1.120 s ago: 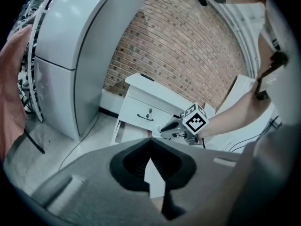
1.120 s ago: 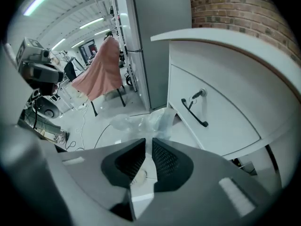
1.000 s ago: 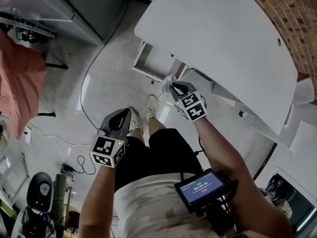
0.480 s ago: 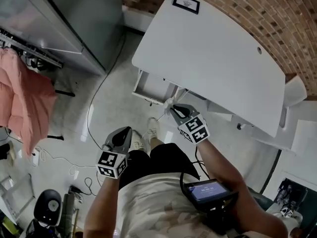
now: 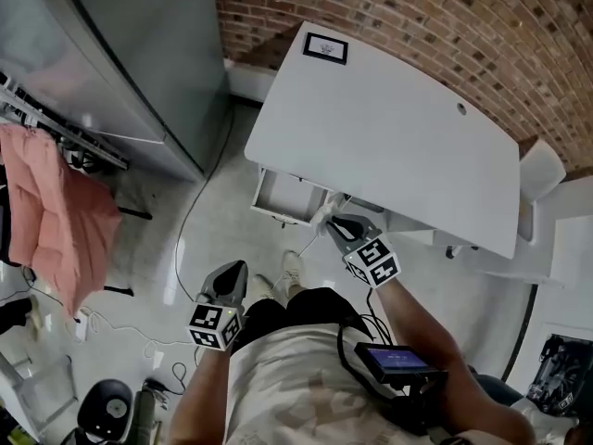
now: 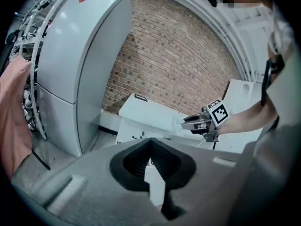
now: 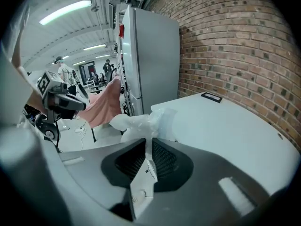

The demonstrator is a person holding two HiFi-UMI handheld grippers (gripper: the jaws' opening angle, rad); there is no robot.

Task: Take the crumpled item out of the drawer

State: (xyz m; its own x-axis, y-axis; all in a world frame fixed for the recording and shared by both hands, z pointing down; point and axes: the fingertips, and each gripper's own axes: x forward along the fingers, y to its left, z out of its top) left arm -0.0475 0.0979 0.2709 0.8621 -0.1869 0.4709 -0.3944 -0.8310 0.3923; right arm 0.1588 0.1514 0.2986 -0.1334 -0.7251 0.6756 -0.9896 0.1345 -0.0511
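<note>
My right gripper (image 5: 332,222) is shut on the crumpled white item (image 5: 321,215), a wad of thin plastic or paper, and holds it in the air just in front of the open white drawer (image 5: 278,193). In the right gripper view the crumpled item (image 7: 141,122) bulges out beyond the closed fingertips of the right gripper (image 7: 149,142), with the white table (image 7: 225,121) behind. My left gripper (image 5: 231,271) hangs lower at the left over the floor, jaws together and nothing in them. Seen in the left gripper view, that left gripper (image 6: 150,160) points toward the right gripper (image 6: 194,122).
The white table (image 5: 398,146) stands against a brick wall (image 5: 445,17) and carries a small black-framed card (image 5: 325,48). A tall grey cabinet (image 5: 111,54) is at the left, with a pink cloth (image 5: 65,230) on a rack and a cable (image 5: 190,221) on the floor.
Both grippers have risen, and the right one still grips the crumpled item. The view has pulled back, so the brick wall and more of the table now show.
</note>
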